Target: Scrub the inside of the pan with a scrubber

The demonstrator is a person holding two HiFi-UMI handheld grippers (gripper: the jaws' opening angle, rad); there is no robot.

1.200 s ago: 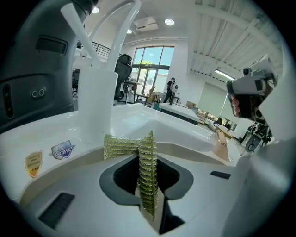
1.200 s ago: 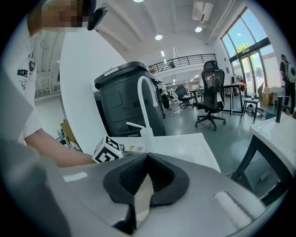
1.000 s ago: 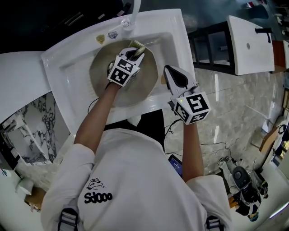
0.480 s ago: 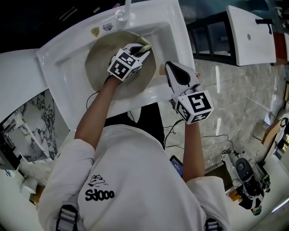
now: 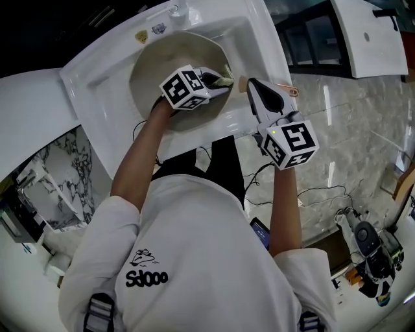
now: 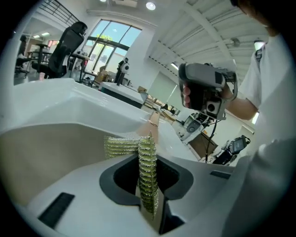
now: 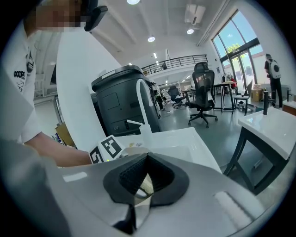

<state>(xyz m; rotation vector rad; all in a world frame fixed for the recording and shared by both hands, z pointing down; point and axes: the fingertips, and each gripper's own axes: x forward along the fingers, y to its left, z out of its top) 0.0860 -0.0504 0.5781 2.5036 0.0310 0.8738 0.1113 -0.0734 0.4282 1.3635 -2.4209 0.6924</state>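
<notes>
A round pan (image 5: 162,61) with a beige inside lies in the white sink (image 5: 97,87). My left gripper (image 5: 219,78) is inside the pan at its right wall, shut on a green-gold mesh scrubber (image 5: 225,80) that presses against the wall. In the left gripper view the scrubber (image 6: 147,171) stands pinched between the jaws, its free end folded onto the pan (image 6: 51,152). My right gripper (image 5: 254,89) is at the sink's right rim, shut on the pan's wooden handle (image 5: 242,83), whose copper end (image 5: 289,90) pokes out beyond it. The handle (image 7: 142,184) shows as a pale strip between the right jaws.
A faucet (image 5: 175,9) stands at the sink's far edge. A white counter (image 5: 26,110) lies left of the sink. A black-framed stand with a white top (image 5: 363,39) is at the right. Cables and equipment (image 5: 366,249) lie on the marble floor.
My left gripper has slid with the scrubber from the pan's far side to its right wall, close to the handle. The right gripper has kept its hold.
</notes>
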